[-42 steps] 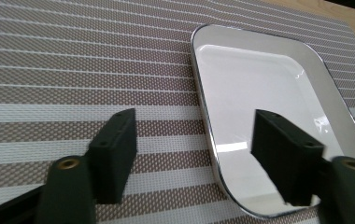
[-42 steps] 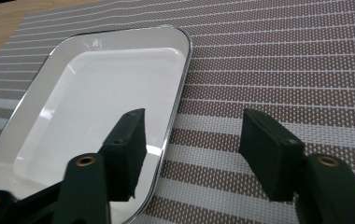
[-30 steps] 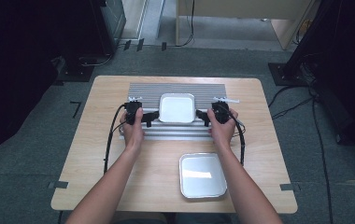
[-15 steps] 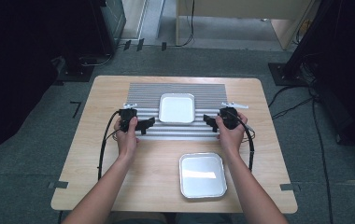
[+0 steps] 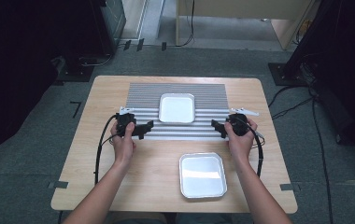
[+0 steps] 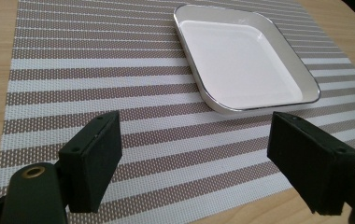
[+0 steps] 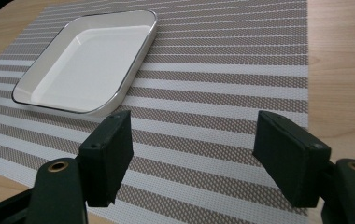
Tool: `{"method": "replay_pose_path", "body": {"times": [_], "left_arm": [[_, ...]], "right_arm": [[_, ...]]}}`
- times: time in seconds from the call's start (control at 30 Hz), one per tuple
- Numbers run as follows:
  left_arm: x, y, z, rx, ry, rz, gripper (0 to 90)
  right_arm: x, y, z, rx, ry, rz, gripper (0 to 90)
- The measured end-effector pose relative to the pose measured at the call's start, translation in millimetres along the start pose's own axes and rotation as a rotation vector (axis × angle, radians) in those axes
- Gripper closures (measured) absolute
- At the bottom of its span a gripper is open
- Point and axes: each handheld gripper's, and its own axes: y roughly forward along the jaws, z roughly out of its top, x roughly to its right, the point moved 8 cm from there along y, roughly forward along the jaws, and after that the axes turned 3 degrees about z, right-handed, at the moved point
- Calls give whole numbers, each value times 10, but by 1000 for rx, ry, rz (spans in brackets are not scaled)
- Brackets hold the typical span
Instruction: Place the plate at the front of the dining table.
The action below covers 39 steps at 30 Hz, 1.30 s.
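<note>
The white square dish (image 5: pixel 177 108) sits on the far middle of the striped placemat (image 5: pixel 143 91), between our two tools and touched by neither. Our left tool (image 5: pixel 142 129) and right tool (image 5: pixel 217 128) flank it, jaws wide apart and empty. A metal tray (image 5: pixel 202 175) lies nearer on the worktop (image 5: pixel 105 93).

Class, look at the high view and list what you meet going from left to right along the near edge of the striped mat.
Left gripper → white tray on the striped mat → right gripper. The metal tray lies nearer the person, off that line.
</note>
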Motion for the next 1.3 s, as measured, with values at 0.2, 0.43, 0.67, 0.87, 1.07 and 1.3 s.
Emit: {"method": "replay_pose_path", "body": {"times": [0.2,0.43,0.67,0.87,1.07,1.3], "left_arm": [[5,-115,-51,15,12,-8,177],[-44,-212,-125,19,17,-11,177],[-165,-318,-238,21,25,5,176],[-296,-433,-328,24,24,15,176],[-381,-536,-387,31,22,23,175],[-531,-662,-482,26,26,37,171]], "right_arm": [[64,-109,-59,4,-18,-17,284],[85,-265,-103,23,-20,-11,283],[130,-433,-147,36,-27,-14,282],[196,-591,-212,46,-14,-16,281],[294,-719,-311,50,-19,-44,285],[438,-849,-482,46,-13,-66,287]]}}
